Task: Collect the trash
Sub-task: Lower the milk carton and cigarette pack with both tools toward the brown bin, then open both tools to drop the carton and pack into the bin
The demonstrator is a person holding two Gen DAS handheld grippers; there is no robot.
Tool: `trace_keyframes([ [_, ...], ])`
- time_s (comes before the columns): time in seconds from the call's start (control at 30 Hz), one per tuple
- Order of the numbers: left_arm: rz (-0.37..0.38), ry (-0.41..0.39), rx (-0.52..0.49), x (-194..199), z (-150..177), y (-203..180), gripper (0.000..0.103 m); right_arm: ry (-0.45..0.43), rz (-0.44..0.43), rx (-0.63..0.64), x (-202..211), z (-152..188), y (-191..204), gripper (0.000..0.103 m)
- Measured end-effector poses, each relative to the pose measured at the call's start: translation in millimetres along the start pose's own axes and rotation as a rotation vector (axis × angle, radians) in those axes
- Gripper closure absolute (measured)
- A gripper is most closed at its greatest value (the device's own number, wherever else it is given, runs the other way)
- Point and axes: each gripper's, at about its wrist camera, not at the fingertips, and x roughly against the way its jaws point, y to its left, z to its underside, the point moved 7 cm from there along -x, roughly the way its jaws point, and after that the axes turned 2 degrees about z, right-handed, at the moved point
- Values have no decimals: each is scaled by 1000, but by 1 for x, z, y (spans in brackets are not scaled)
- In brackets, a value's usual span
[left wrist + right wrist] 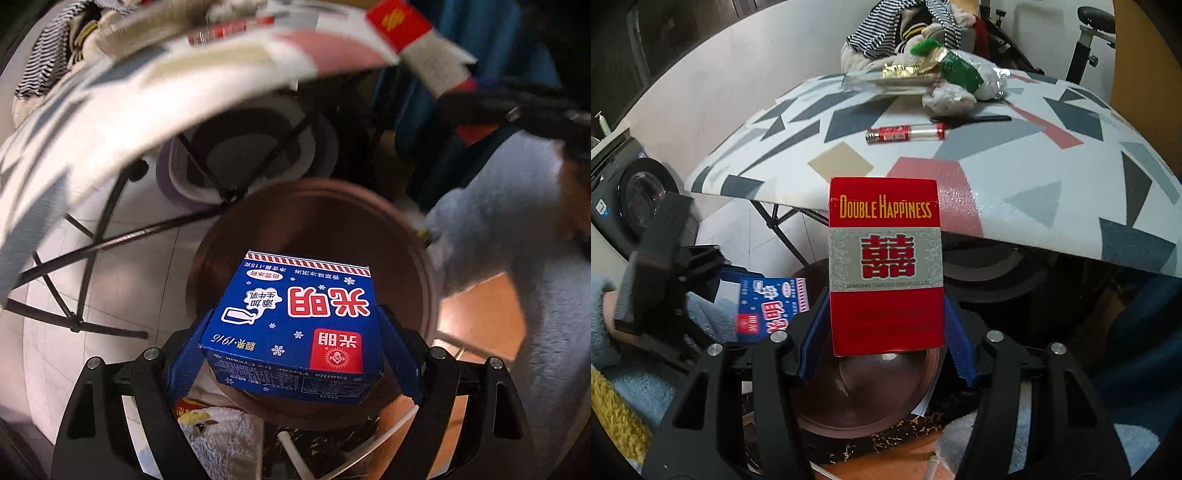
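Left gripper (291, 354) pinching blue ice cream box (295, 317), labelled "Vanilla Flavor Ice Cream", above brown bin (321, 206). Right gripper (886, 332) clamped on red cigarette pack (885, 266) reading "DOUBLE HAPPINESS", "SHANGHAI TOBACCO GROUP CO., LTD", also above bin. Lighter (905, 133) lying on patterned bench (997, 158).

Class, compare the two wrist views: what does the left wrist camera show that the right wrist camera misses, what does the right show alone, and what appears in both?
Left wrist only: the printed top of the blue ice cream box seen close up, and the left hand-held gripper shut on it.

Right wrist only: the right hand-held gripper shut on the red cigarette pack, plus the lighter and crumpled wrappers on the table.

Both: the patterned table, the brown bin below, the ice cream box and the cigarette pack.
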Motion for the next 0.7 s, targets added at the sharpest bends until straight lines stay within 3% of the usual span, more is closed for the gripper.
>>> trace_keyframes([
  [0.1,1,43,26,-23,4,10,19,43,4,-12,-11,4,-5,44],
  [0.27,12,43,62,-33,4,18,14,80,8,-1,-21,9,-5,44],
  [0.4,26,-28,88,-14,-1,25,10,119,16,38,-31,15,0,44],
  [0.7,9,-259,210,69,-17,46,8,187,16,133,-54,29,24,44],
])
